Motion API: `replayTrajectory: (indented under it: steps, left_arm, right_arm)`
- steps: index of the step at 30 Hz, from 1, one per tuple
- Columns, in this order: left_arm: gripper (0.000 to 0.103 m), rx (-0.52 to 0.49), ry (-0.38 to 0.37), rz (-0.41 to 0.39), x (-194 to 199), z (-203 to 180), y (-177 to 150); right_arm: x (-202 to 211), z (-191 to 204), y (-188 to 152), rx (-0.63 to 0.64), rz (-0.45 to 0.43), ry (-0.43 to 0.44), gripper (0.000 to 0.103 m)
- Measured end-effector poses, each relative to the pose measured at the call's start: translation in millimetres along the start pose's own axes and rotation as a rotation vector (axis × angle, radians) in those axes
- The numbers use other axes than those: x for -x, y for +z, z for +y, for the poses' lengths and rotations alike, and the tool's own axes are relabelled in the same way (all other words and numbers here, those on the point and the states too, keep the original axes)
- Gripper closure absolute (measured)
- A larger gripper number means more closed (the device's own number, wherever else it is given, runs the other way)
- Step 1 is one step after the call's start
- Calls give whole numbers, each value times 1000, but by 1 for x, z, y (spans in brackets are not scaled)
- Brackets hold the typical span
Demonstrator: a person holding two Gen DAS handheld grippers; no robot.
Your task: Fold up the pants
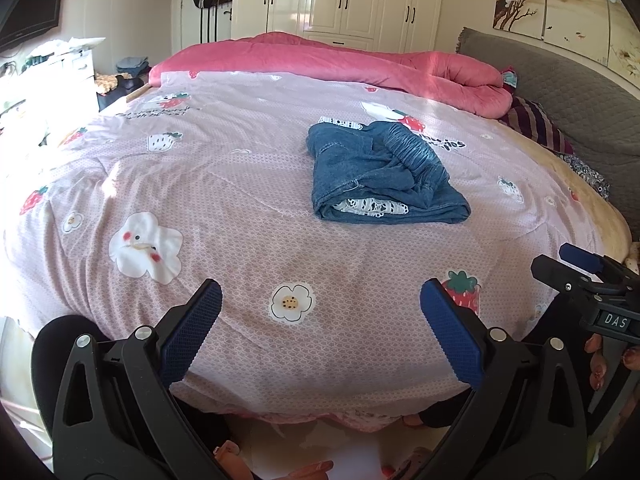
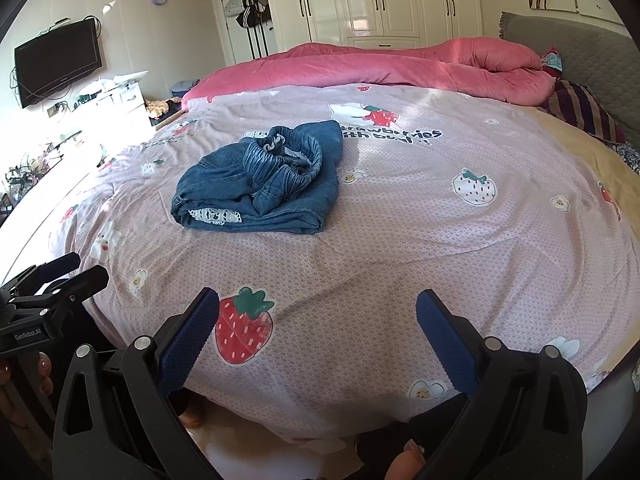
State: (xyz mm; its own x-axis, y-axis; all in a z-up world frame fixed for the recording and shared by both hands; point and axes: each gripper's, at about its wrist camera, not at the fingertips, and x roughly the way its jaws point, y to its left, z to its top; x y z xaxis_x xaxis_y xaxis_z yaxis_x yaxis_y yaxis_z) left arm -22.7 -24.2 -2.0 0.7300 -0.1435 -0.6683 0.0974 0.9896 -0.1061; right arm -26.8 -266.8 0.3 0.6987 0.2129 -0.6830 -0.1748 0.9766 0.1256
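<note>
risk: the loose elastic waistband on top of the pants [image 2: 260, 184] may spring the bundle open if either hand-held gripper snags it. pants: blue denim, folded into a compact stack with a rumpled top and white lace lining at the near edge, lying mid-bed on the pink strawberry quilt [image 2: 400, 240]. left hand-held gripper [image 1: 320, 320] and right hand-held gripper [image 2: 318, 326]: jaws wide, holding nothing, near the bed edge, well apart from the pants.

blue denim pants [image 1: 380, 172] on pink strawberry-and-flower print bedsheet [image 1: 240, 200]
</note>
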Motion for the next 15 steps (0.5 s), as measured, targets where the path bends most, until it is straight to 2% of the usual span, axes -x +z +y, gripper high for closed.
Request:
replayTrajectory:
  steps: [15]
  left_arm:
    - [10,5,23,-6,0,4,1]
  right_arm:
    - [0,0,0,3,3,-2,5]
